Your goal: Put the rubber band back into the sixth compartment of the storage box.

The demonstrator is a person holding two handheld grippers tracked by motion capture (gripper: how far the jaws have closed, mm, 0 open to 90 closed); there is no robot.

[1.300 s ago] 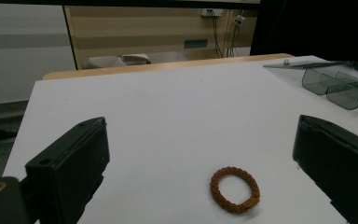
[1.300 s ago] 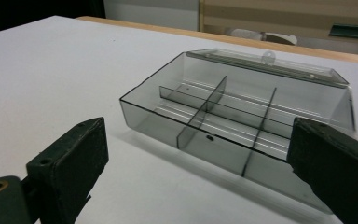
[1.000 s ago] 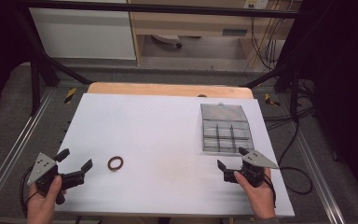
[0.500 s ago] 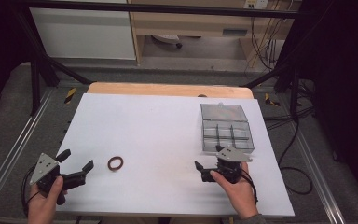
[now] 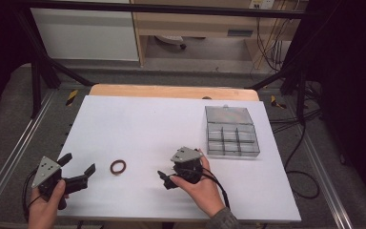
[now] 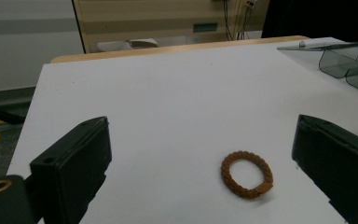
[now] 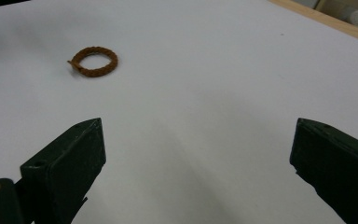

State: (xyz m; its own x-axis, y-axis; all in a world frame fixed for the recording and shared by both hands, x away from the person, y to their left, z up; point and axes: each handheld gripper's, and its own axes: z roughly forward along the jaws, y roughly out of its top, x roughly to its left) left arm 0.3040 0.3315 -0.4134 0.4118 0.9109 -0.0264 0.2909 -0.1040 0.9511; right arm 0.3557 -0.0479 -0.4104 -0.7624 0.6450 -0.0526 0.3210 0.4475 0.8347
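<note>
On the white bench point(image 5: 138, 119), my right gripper point(image 5: 167, 180) has swung in from the near right edge, beside the clear compartment box point(image 5: 229, 130), to the middle of the near half within the last second, and now sits just right of the brown braided ring point(image 5: 118, 166). I read that as the reach for the ring being under way, with the pickup itself not yet made. Its jaws stand wide apart and hold nothing; in the right gripper view the ring point(image 7: 93, 61) lies ahead and to the left of them, apart from both. My left gripper point(image 5: 76, 174) has kept its post just left of the ring, near the bench's front left corner, jaws likewise spread wide and empty, the ring point(image 6: 246, 173) lying flat between and beyond them in the left gripper view. Bare bench surrounds the ring on every side, so either gripper has free room to close in. The box stands well to the ring's right, toward the far edge, lid open, clear of the approach. The ring lies nearer the front edge than the back.
</note>
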